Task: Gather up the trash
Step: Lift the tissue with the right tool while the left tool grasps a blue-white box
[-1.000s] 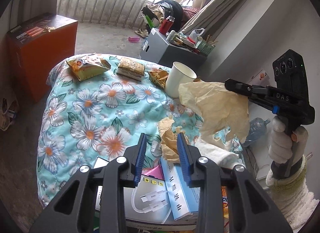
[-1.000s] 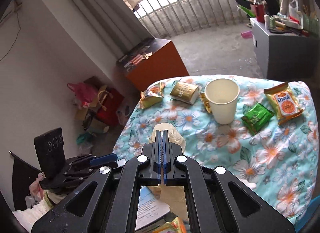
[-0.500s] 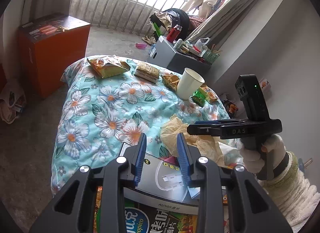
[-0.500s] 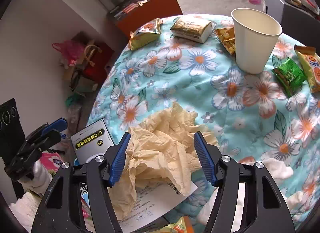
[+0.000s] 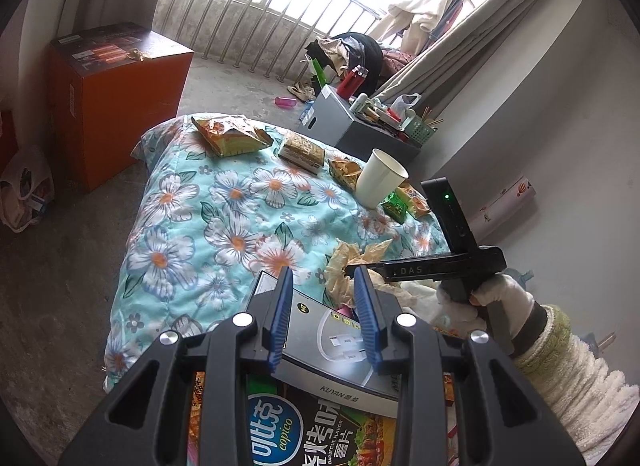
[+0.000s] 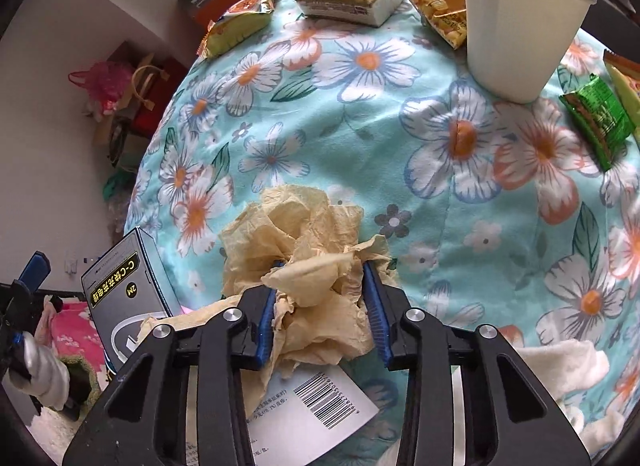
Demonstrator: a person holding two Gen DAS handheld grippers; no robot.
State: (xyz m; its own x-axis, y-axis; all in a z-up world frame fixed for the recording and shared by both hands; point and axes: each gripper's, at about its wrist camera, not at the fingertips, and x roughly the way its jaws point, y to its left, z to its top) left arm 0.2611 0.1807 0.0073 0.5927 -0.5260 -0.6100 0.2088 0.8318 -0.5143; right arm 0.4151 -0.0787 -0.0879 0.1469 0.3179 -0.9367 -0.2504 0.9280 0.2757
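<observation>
A crumpled tan paper wad lies at the near edge of the floral blanket. My right gripper is open with its blue pads on either side of the wad's near part. In the left wrist view the wad sits under the right gripper. My left gripper is open and empty above a grey cable box. A white paper cup and several snack wrappers, one green, lie on the far side of the blanket.
A chip bag lies under the grey box. A barcoded white paper lies below the wad. An orange cabinet stands left, a grey box with clutter behind the blanket, bags on the floor.
My right gripper opened, let the tan paper down onto the blanket edge and moved lower and closer to it. My left gripper drew back toward the boxes.
</observation>
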